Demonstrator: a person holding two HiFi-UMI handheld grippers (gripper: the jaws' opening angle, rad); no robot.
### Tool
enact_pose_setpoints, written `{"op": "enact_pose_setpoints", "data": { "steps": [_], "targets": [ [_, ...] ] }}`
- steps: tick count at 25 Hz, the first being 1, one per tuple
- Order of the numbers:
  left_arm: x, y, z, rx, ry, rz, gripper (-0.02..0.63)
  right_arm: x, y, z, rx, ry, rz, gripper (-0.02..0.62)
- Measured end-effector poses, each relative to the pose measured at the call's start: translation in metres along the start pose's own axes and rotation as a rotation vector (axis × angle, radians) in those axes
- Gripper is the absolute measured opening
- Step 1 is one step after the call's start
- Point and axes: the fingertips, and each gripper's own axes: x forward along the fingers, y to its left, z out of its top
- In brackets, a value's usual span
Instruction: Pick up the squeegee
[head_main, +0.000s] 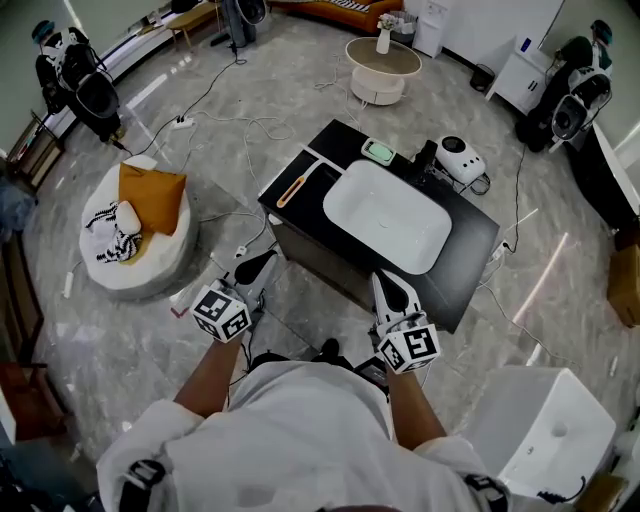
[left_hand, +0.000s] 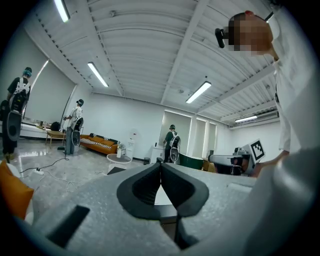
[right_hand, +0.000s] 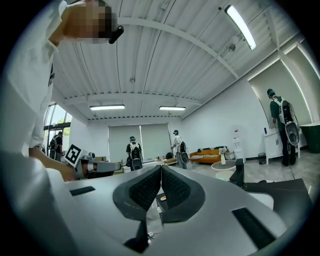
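The squeegee (head_main: 293, 190), a slim tool with an orange handle, lies on the left end of the black counter (head_main: 470, 260), beside the white basin (head_main: 388, 216). My left gripper (head_main: 262, 263) hangs in front of the counter's near left corner, shut and empty, with its pads meeting at the tip (left_hand: 160, 165). My right gripper (head_main: 385, 281) is at the counter's near edge below the basin, also shut with nothing in it (right_hand: 161, 167). Both point level toward the counter and are well short of the squeegee.
A green sponge-like pad (head_main: 378, 151) and a white device (head_main: 460, 158) sit at the counter's back. A round white pouf (head_main: 140, 262) with an orange cushion stands left, a white box (head_main: 545, 430) right. Cables trail over the floor. People with rigs stand around the room.
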Motion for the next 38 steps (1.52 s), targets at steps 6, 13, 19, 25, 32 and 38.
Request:
{"op": "enact_pose_setpoints", "data": {
  "steps": [6,13,19,25,32,38],
  "targets": [
    [0.052,0.02,0.006,0.005,0.025,0.013,0.015,0.029,-0.045,0.007,0.01,0.003,0.008,0.014],
    [0.104,0.065,-0.002,-0.008,0.101,-0.003,0.016,0.076,-0.088,0.006,0.025,0.013,-0.027,0.014],
    [0.158,0.128,-0.002,-0.03,0.13,-0.045,0.017,0.131,-0.123,-0.001,0.01,0.051,-0.063,0.014],
    [0.21,0.181,0.004,-0.029,0.202,-0.112,0.017,0.187,-0.155,0.0,0.0,0.107,-0.117,0.014],
    [0.272,0.232,-0.028,-0.006,0.351,-0.187,0.017,0.231,-0.187,-0.003,0.001,0.134,-0.195,0.014],
    [0.308,0.26,-0.071,-0.039,0.496,-0.247,0.065,0.254,-0.205,-0.023,0.037,0.191,-0.259,0.014]
  ]
}}
